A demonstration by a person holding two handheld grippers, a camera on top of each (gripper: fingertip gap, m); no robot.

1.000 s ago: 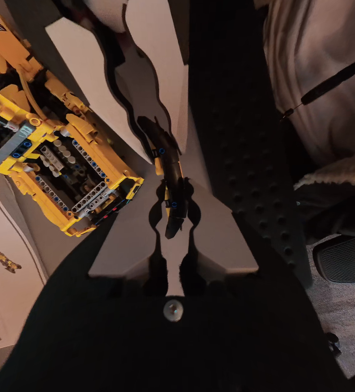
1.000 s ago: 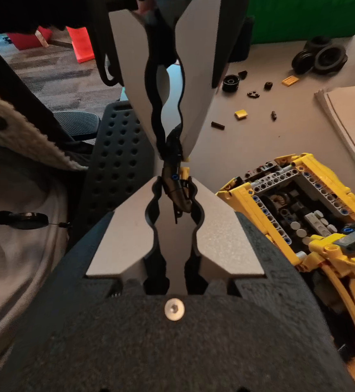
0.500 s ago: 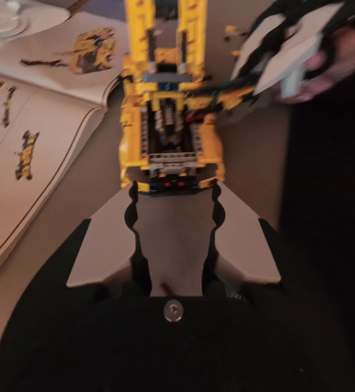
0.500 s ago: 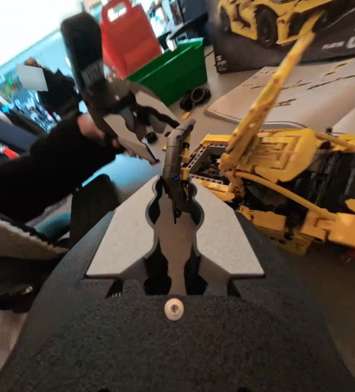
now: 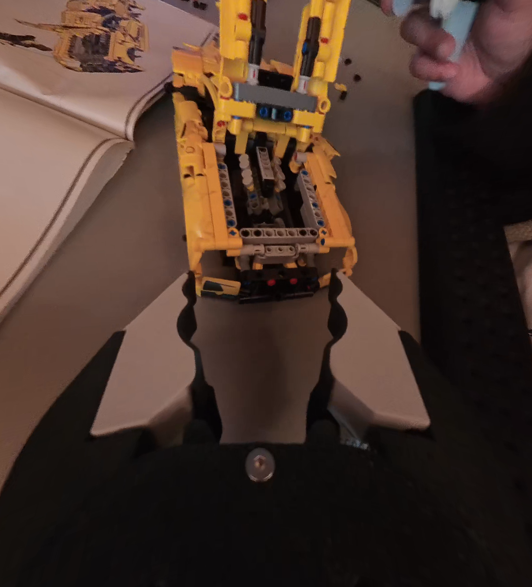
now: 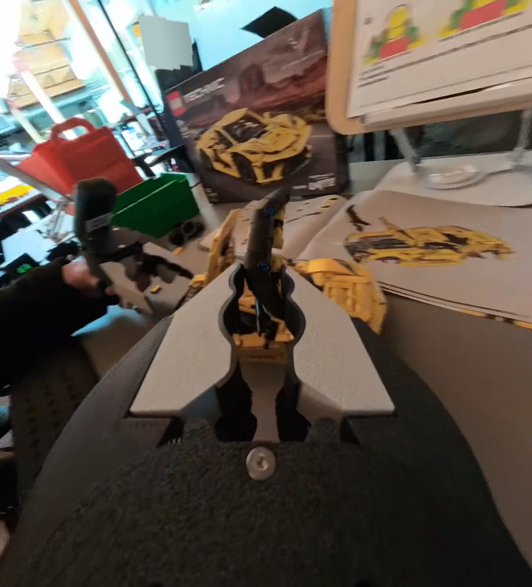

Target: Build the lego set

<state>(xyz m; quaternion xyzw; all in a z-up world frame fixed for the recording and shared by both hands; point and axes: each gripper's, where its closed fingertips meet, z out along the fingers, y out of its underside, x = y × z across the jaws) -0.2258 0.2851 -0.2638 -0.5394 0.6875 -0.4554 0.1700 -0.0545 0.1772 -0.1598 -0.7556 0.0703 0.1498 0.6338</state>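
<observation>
- The left hand-held gripper [image 5: 259, 286] hangs over the worktop [image 5: 115, 254] with its fingers wide apart and nothing between them; they frame the near end of the car [image 5: 267, 197]
- The car, a half-built yellow model, sits mid-worktop; its near end shows an open bay of grey beams, and two yellow arms stand up at its far end
- The right hand-held gripper [image 6: 263, 276] is clamped on a dark curved part [image 6: 263, 247], which stands up out of the fingers; the car [image 6: 337, 286] lies just beyond it
- An open manual [image 6: 433, 247] lies beside the car toward the far right of the worktop; the set's box [image 6: 258, 127] stands along the far edge, with a green bin [image 6: 153, 206] and loose black tyres [image 6: 186, 230] to its left
- Step in hand, as a judgement: carrying the dark part to the car for fitting
- The next move probably calls for the left gripper to close on the body and steady it while the right lines up the part's blue pins with their holes; the exact seat cannot be told from here
</observation>
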